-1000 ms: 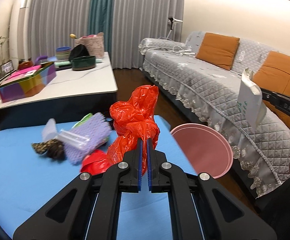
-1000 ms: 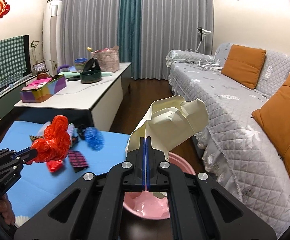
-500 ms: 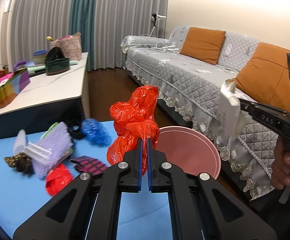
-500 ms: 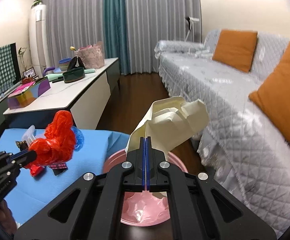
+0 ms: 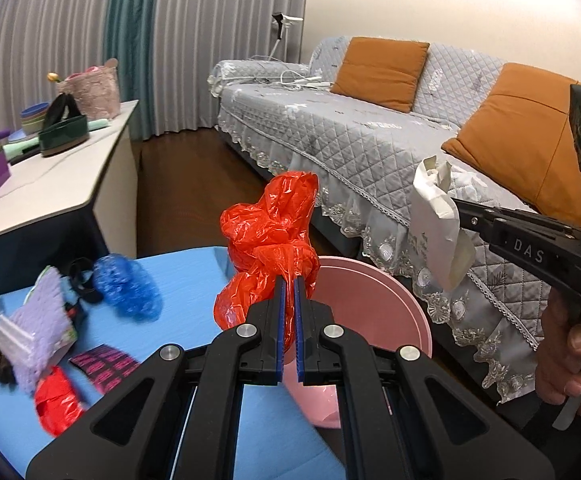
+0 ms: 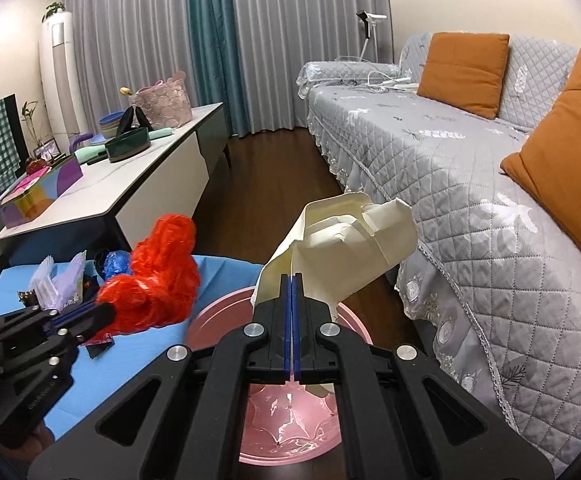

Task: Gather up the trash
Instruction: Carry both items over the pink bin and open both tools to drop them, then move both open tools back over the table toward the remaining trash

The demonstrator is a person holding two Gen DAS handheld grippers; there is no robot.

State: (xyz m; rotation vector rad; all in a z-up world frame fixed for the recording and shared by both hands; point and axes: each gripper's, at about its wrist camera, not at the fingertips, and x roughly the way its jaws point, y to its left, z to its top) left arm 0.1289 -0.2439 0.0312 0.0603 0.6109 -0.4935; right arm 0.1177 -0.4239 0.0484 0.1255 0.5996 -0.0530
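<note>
My left gripper [image 5: 288,284] is shut on a crumpled red plastic bag [image 5: 274,236], held over the near rim of the pink bin [image 5: 374,300]. It also shows in the right wrist view [image 6: 78,314] with the red bag [image 6: 158,280]. My right gripper [image 6: 291,280] is shut on a cream paper bag [image 6: 346,248], held above the pink bin [image 6: 290,416]. In the left wrist view the paper bag [image 5: 438,220] hangs to the right of the bin.
More trash lies on the blue table [image 5: 178,272]: a blue wrapper [image 5: 126,288], a lilac packet [image 5: 38,320], a small red bag [image 5: 56,400], a dark pink-patterned wrapper [image 5: 104,364]. A grey sofa [image 5: 370,136] stands right, a white table [image 5: 50,184] behind.
Both grippers have moved to the right toward the pink bin with their bags. The red bag now hangs at the bin's rim and the paper bag is above the bin.
</note>
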